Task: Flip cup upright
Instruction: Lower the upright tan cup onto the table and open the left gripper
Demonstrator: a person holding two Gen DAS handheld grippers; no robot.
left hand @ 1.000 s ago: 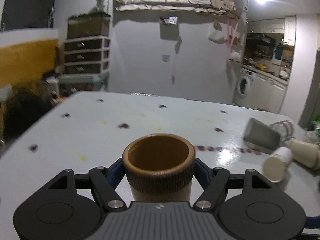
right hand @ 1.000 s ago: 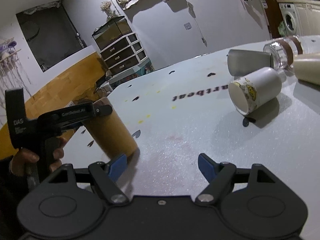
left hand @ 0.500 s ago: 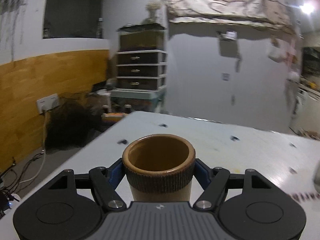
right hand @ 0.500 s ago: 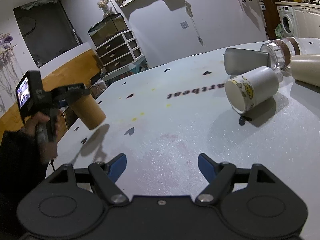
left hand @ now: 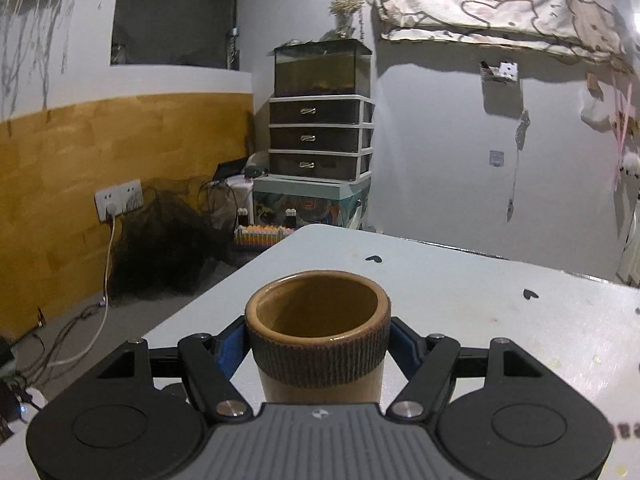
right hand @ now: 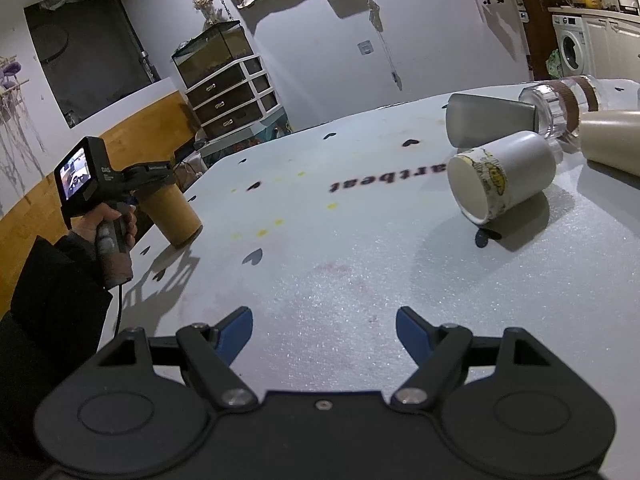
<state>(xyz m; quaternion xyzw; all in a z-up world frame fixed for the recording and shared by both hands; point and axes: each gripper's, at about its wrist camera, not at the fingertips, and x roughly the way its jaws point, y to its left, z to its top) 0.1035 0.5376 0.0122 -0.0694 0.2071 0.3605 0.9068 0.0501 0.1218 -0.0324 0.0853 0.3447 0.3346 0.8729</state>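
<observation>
My left gripper [left hand: 318,344] is shut on a brown cup [left hand: 318,336] with a dark ribbed band under its rim; the cup's mouth faces up. In the right wrist view the same cup [right hand: 172,214] stands nearly upright, slightly tilted, with its base at the table's left edge, held by the left gripper [right hand: 148,184]. My right gripper [right hand: 324,330] is open and empty, low over the table's near middle.
On the white table [right hand: 340,264], at the right, a white mug [right hand: 502,176], a grey metal cup [right hand: 486,124], a clear jar [right hand: 560,108] and a cream bottle [right hand: 612,140] lie on their sides. The table's left edge [left hand: 224,292] drops to the floor beside the brown cup.
My left gripper carried the brown cup to the table's left edge, turned it mouth up and lowered it to the table. My right gripper stayed put.
</observation>
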